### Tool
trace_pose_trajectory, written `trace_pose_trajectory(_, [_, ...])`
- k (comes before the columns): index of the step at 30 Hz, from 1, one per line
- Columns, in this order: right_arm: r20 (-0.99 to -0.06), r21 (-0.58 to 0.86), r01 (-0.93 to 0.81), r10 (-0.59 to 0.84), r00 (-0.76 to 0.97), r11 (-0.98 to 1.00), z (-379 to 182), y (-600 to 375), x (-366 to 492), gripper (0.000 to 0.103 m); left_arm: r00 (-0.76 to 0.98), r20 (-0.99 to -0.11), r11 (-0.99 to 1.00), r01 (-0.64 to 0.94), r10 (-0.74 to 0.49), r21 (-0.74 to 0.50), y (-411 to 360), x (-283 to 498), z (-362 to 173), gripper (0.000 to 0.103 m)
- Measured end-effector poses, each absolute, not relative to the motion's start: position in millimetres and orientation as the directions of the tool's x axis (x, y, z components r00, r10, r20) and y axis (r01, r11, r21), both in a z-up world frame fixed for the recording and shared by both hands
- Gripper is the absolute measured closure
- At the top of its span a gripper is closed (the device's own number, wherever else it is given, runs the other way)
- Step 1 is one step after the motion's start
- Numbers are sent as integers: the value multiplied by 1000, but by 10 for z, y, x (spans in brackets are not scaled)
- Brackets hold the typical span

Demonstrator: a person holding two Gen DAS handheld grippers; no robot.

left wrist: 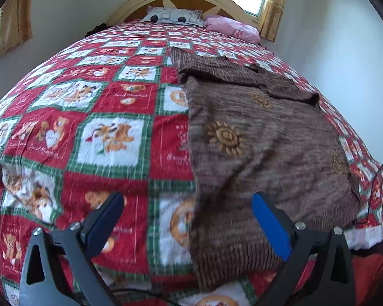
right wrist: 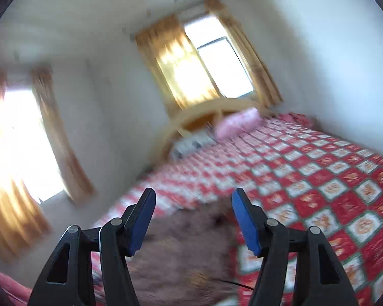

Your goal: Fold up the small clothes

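A bed fills both views, covered by a red, white and green checked quilt (left wrist: 109, 137) printed with small bears. On it, in the centre and right of the left wrist view, lies a brown knitted sweater (left wrist: 263, 137) with yellow sun motifs. Its long left edge runs straight down the frame, like a fold line, and a darker layer of the same knit lies doubled over near the upper right of the garment. This suggests that a first fold is already in place, though whether a sleeve is tucked under cannot be told. The ribbed hem sits at the bottom centre, still flat and full length, so the lengthwise folds appear to remain.

The left gripper (left wrist: 189, 227) hovers at the bottom of its frame with its jaws spread wide and nothing between them; the sweater's lower left edge lies beneath the gap.

In the blurred right wrist view, the right gripper (right wrist: 194, 221) points almost level toward the headboard (right wrist: 199, 112) and a bright window (right wrist: 217, 68). Its jaws stand partly apart and hold nothing. The sweater (right wrist: 181, 250) is a brown smear low in the frame beneath them. A pink pillow (right wrist: 237, 122) rests by the headboard.
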State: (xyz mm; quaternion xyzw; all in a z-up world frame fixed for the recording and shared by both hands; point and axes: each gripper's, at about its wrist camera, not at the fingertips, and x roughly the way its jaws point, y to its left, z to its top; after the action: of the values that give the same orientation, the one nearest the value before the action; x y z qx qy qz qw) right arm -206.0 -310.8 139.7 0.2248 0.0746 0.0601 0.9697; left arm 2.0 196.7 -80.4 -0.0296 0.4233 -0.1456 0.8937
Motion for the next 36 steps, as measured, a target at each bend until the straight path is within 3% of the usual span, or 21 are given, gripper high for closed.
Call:
trace_pose_trajectory(3, [-26,536,-266,330,944,801,1594,-3216,-2338,40,587,-753,945,292,-298,-147,1954,-153,-784,1])
trace_pose_trajectory(5, [-58,521,-353,445,894,777,1616,-3171,-2365,37,575,-751,933,326,-324,-153,1963,-256,-789,1])
trace_pose_trajectory(6, [-120,488,-365,475,872,793,1592,-3090,-2353,33,572,-750,930,332,-332,-159,1961,-288,-804,1])
trace_pose_trajectory(9, [-374,282,-278,372,850,918,1241,-2685,-2127,32,547,-768,929,331,-332,-167,1899,-265,-886,1])
trace_pose_trajectory(15, [-696,179,-299,336,635,937,63,-2105,-1320,32,493,-792,921,320,-361,-221,1844,-237,-1050,2])
trace_pose_trajectory(17, [-769,145,-339,321,552,930,-260,-1977,-1123,32,508,-784,921,332,-358,-205,1806,-257,-1055,4])
trace_pose_trajectory(22, [-821,10,-375,221,526,927,-595,-1940,-747,32,510,-762,908,336,-399,-251,1818,-237,-1042,15])
trace_pose_trajectory(26, [-845,12,-425,236,480,905,-735,-1930,-528,51,499,-760,900,347,-416,-264,1812,-226,-1034,16])
trace_pose_trajectory(30, [-862,0,-468,237,449,884,-838,-1814,-473,56,501,-765,903,350,-405,-249,1787,-241,-1037,14])
trace_pose_trajectory(31, [-861,-26,-482,226,455,876,-843,-1775,-489,63,499,-766,903,349,-405,-250,1790,-234,-1038,14])
trace_pose_trajectory(32, [-863,-41,-498,220,454,866,-830,-1746,-518,86,499,-765,902,347,-408,-255,1795,-230,-1037,14])
trace_pose_trajectory(33, [-868,-46,-499,213,449,865,-808,-1740,-534,96,497,-762,901,343,-415,-266,1801,-216,-1037,13])
trace_pose_trajectory(36, [-862,-48,-499,217,458,865,-708,-1754,-619,97,483,-755,891,331,-443,-311,1844,-185,-1027,14])
